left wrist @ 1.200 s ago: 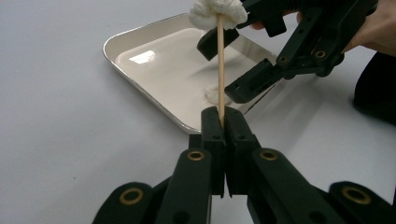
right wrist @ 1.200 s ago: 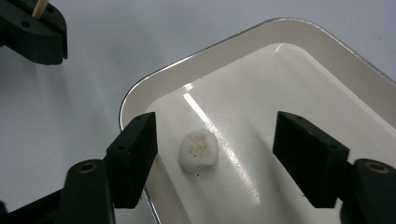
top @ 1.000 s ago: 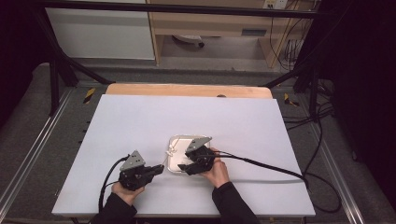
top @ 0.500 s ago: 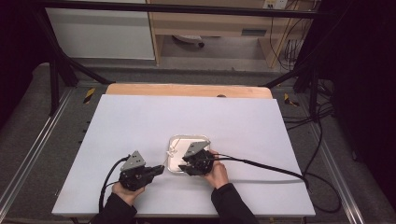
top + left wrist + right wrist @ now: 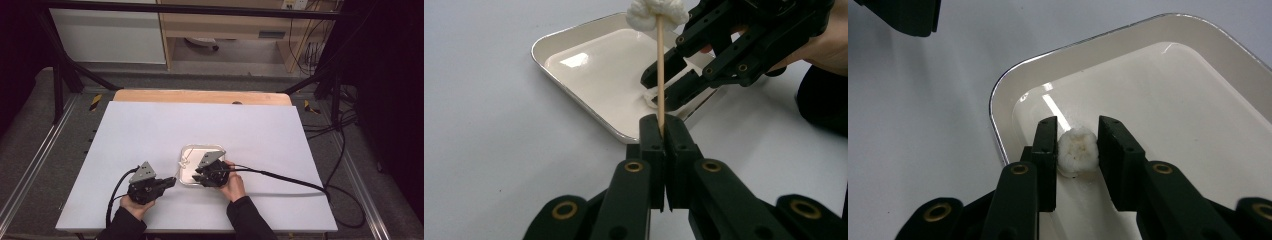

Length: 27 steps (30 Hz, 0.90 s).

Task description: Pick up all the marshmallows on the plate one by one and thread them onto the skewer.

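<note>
White desk [image 5: 150,130], cream tray [image 5: 574,45] near us. Our left claw [image 5: 663,131] clamped a skewer [image 5: 660,75], one marshmallow [image 5: 656,12] threaded; right claw [image 5: 1075,145] was closing around the second marshmallow [image 5: 1077,152] in the tray, unskewered.

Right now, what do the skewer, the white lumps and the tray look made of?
Skewer: pale, matte, thin round stick, probably wood or bamboo. White lump on its tip and the white lump in the tray: soft, puffy, matte, marshmallow-like; could be dough. Tray: glossy cream inside with a bright metallic rim, likely enamelled metal.
</note>
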Each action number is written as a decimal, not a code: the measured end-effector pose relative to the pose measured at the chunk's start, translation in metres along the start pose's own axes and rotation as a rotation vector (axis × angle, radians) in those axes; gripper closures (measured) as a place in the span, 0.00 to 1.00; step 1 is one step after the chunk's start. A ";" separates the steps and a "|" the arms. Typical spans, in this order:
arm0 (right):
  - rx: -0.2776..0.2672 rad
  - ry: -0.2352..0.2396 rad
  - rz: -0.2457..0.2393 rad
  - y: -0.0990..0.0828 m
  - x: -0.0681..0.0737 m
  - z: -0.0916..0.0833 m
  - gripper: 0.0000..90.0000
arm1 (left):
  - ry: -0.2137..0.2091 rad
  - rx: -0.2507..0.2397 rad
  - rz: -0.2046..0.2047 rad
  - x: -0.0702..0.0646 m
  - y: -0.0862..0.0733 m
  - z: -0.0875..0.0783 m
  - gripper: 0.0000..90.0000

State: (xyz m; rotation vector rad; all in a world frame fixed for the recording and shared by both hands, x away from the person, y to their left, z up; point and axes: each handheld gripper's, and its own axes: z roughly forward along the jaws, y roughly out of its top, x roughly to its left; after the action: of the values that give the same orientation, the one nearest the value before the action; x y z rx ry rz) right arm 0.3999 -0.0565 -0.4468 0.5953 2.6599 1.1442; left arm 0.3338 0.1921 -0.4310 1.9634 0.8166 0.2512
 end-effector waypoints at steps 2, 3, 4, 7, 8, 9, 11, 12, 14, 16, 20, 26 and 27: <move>-0.009 0.001 0.008 0.001 0.000 -0.003 0.79 | 0.000 0.000 0.001 0.000 0.000 0.000 0.98; -0.013 0.002 0.010 0.002 -0.001 -0.004 0.79 | -0.001 0.000 0.001 0.000 0.000 0.000 0.98; -0.012 0.003 0.017 0.003 -0.001 -0.005 0.79 | -0.002 0.000 0.001 0.000 0.000 0.000 0.98; -0.020 0.004 0.031 0.005 -0.002 -0.009 0.79 | -0.003 0.000 0.002 -0.001 0.000 0.000 0.98; -0.025 0.007 0.036 0.005 -0.002 -0.011 0.79 | -0.003 0.000 0.002 -0.001 0.000 0.000 0.98; -0.027 0.006 0.042 0.006 -0.002 -0.012 0.79 | -0.003 0.000 0.002 -0.001 0.000 0.000 0.98; -0.032 0.007 0.045 0.007 -0.003 -0.015 0.79 | -0.004 0.000 0.003 -0.001 0.000 0.000 0.98; -0.033 0.006 0.053 0.008 -0.003 -0.017 0.80 | -0.004 -0.001 0.002 -0.001 0.000 0.000 0.98; -0.035 0.005 0.061 0.009 -0.004 -0.019 0.80 | -0.005 0.000 0.004 -0.001 0.000 0.000 0.98; -0.036 0.006 0.061 0.009 -0.004 -0.022 0.80 | -0.005 0.001 0.004 -0.001 0.000 0.000 0.98; -0.042 0.010 0.063 0.011 -0.005 -0.027 0.80 | -0.006 -0.001 0.005 -0.002 0.000 0.000 0.98; -0.055 0.013 0.070 0.012 -0.005 -0.032 0.81 | -0.007 -0.002 0.004 -0.002 0.000 0.000 0.98; -0.056 0.014 0.071 0.013 -0.005 -0.033 0.81 | -0.007 -0.003 0.004 -0.002 0.000 0.000 0.98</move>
State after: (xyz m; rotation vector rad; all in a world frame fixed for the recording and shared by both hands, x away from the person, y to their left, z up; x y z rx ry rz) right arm 0.3976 -0.0725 -0.4148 0.6798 2.6275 1.2422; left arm 0.3323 0.1911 -0.4302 1.9627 0.8071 0.2478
